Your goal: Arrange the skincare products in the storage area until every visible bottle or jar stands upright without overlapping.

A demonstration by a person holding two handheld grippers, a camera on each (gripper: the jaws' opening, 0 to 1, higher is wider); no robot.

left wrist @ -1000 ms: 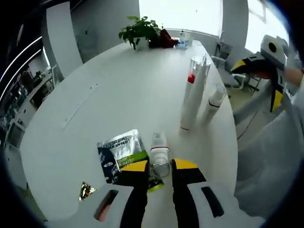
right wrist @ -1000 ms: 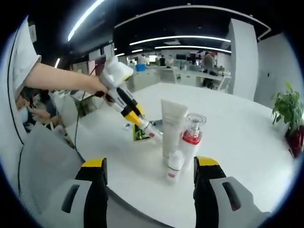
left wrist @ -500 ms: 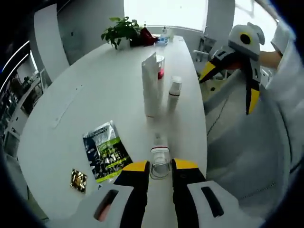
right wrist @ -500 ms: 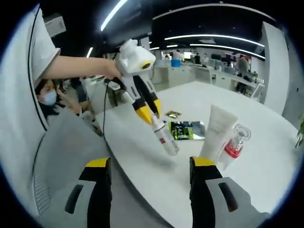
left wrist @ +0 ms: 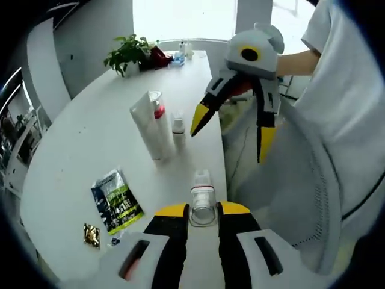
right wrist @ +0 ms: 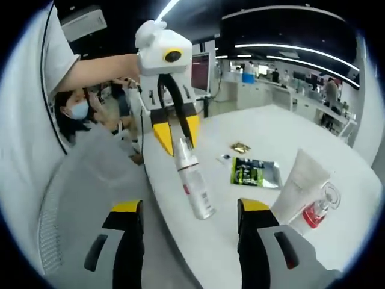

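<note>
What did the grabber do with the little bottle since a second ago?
The left gripper lifted the small clear bottle off the white table and carried it away from the green sachet; it now hangs in the air, tilted, over the table edge. The jaws stayed shut on it. The white tube, red pump bottle, small white bottle stayed upright. The right gripper stayed open.

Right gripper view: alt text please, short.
The left tongs hold a clear plastic bottle with a white cap and red label band lifted above the white table. Beyond it lie a dark green sachet, a white tube and a red-collared pump bottle.
</note>
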